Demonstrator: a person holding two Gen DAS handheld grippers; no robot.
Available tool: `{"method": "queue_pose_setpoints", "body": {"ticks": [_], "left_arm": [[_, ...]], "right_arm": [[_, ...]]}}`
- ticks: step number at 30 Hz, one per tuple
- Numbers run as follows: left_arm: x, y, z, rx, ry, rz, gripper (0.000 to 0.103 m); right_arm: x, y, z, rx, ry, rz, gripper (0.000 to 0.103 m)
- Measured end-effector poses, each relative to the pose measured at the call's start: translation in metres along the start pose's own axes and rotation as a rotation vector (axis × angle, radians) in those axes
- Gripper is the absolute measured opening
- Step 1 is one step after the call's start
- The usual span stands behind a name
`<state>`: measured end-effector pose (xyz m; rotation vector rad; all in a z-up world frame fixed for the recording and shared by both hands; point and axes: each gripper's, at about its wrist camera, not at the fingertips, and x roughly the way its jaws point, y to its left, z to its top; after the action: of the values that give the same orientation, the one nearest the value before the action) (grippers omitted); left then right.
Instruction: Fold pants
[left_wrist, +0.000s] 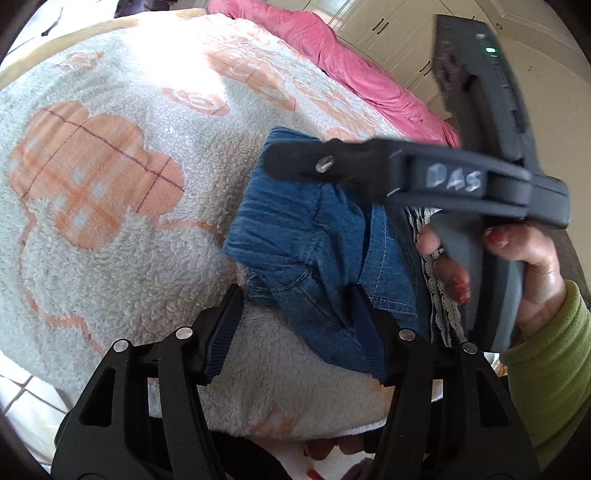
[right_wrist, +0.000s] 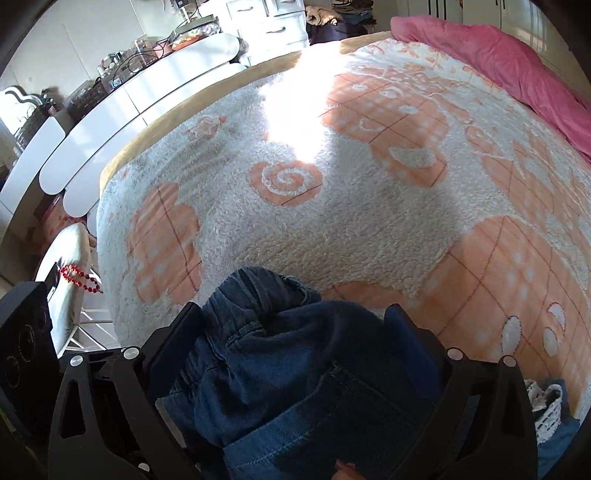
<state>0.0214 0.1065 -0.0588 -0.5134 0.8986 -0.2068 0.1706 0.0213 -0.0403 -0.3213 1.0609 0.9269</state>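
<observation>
Right gripper (right_wrist: 291, 332): jaws apart around bunched denim, grip unconfirmed.
Left gripper (left_wrist: 291, 314): half-spread; one finger touching denim, nothing visibly clamped.
Blanket (left_wrist: 110, 258): fleecy; likely drag.
Pants (left_wrist: 314, 236): crumpled on blanket; possible crooked fold.

The right hand-held gripper (left_wrist: 280, 162) is crossing the left wrist view as a motion-blurred bar toward two o'clock, covering part of the pants (left_wrist: 314, 236) behind it (whether its tips are pinching cloth cannot be told there). In the right wrist view the pants (right_wrist: 295, 369) are running off the six o'clock edge. The clutter on the white furniture (right_wrist: 122, 96) toward ten o'clock is too small to identify.
</observation>
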Motion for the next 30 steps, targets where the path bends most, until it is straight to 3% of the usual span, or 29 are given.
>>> {"method": "queue_pose_setpoints", "body": {"ticks": [2, 3, 5, 8, 12, 14, 21, 30], "left_arm": [[0.001, 0.002, -0.001, -0.009, -0.006, -0.004, 0.053], [0.004, 0.003, 0.001, -0.015, -0.006, -0.007, 0.053], [0.002, 0.005, 0.002, -0.022, -0.011, -0.017, 0.055], [0.000, 0.003, 0.001, -0.026, -0.022, -0.032, 0.062], [-0.003, -0.003, 0.002, -0.047, -0.038, -0.065, 0.073], [-0.003, -0.007, 0.001, -0.060, -0.036, -0.084, 0.073], [0.005, -0.049, 0.003, -0.079, 0.011, -0.269, 0.069], [0.009, -0.126, 0.005, 0.073, 0.026, -0.257, 0.068]], "right_arm": [[0.010, 0.000, -0.003, 0.001, 0.030, 0.025, 0.078], [0.012, 0.000, -0.005, 0.002, 0.029, 0.030, 0.075], [0.005, -0.001, -0.008, -0.002, 0.006, 0.061, 0.055], [-0.019, -0.007, -0.014, 0.016, -0.046, 0.092, 0.041], [-0.057, -0.022, -0.021, 0.060, -0.127, 0.170, 0.038], [-0.078, -0.029, -0.027, 0.070, -0.170, 0.192, 0.038], [-0.128, -0.055, -0.050, 0.102, -0.264, 0.204, 0.038], [-0.172, -0.097, -0.090, 0.149, -0.338, 0.177, 0.038]]}}
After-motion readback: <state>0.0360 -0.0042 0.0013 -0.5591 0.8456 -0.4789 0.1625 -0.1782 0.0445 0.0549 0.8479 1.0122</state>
